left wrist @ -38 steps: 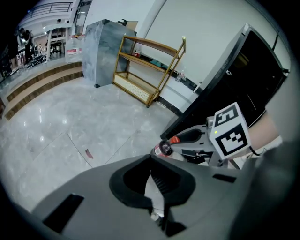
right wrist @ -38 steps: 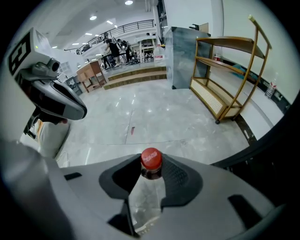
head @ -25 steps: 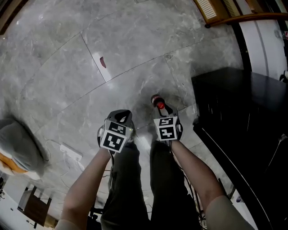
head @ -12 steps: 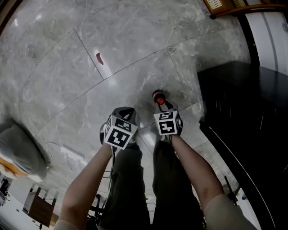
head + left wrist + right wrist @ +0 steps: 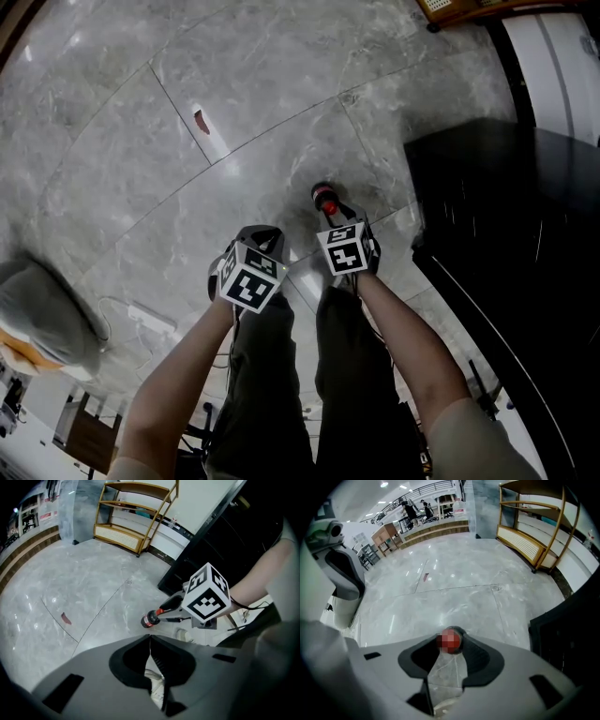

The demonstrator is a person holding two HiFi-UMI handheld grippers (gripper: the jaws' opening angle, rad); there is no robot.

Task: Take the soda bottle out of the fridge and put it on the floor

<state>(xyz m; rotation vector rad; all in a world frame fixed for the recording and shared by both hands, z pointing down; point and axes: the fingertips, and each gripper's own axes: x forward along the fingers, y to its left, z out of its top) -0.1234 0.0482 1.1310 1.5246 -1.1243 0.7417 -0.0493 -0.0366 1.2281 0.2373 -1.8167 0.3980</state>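
**Bottle on the floor, right fingers loosening round its cap**

The soda bottle [image 5: 325, 199] stands on the grey marble floor [image 5: 141, 169], just ahead of the person's legs [image 5: 272, 375] and near the black cabinet [image 5: 506, 234] on the right. In the head view I look almost straight down on its red cap. In the left gripper view I get it side-on: dark body, red label, base on the floor and neck rising into the right gripper. Its long axis runs close to vertical, cap up (I can't rule out a slight lean).

The right gripper [image 5: 450, 643] points steeply down over the bottle. Its fingers [image 5: 482, 654] have just been opening and now stand spread, one on each side of the cap and close to it. I see no squeeze on the bottle. The marker cube [image 5: 343, 249] on this gripper faces up towards the head camera.

The left gripper [image 5: 150, 638] hangs just beside the right one, on its left, and also points down. Its fingers [image 5: 126, 660] are pressed together at the tips and carry nothing. Through the slot behind the tips I can see a light shoe [image 5: 154, 681] on the floor.

Further out, a small red scrap [image 5: 200, 117] lies on the floor well apart from the bottle. A gold-framed shelf rack [image 5: 136, 513] stands by the far wall.
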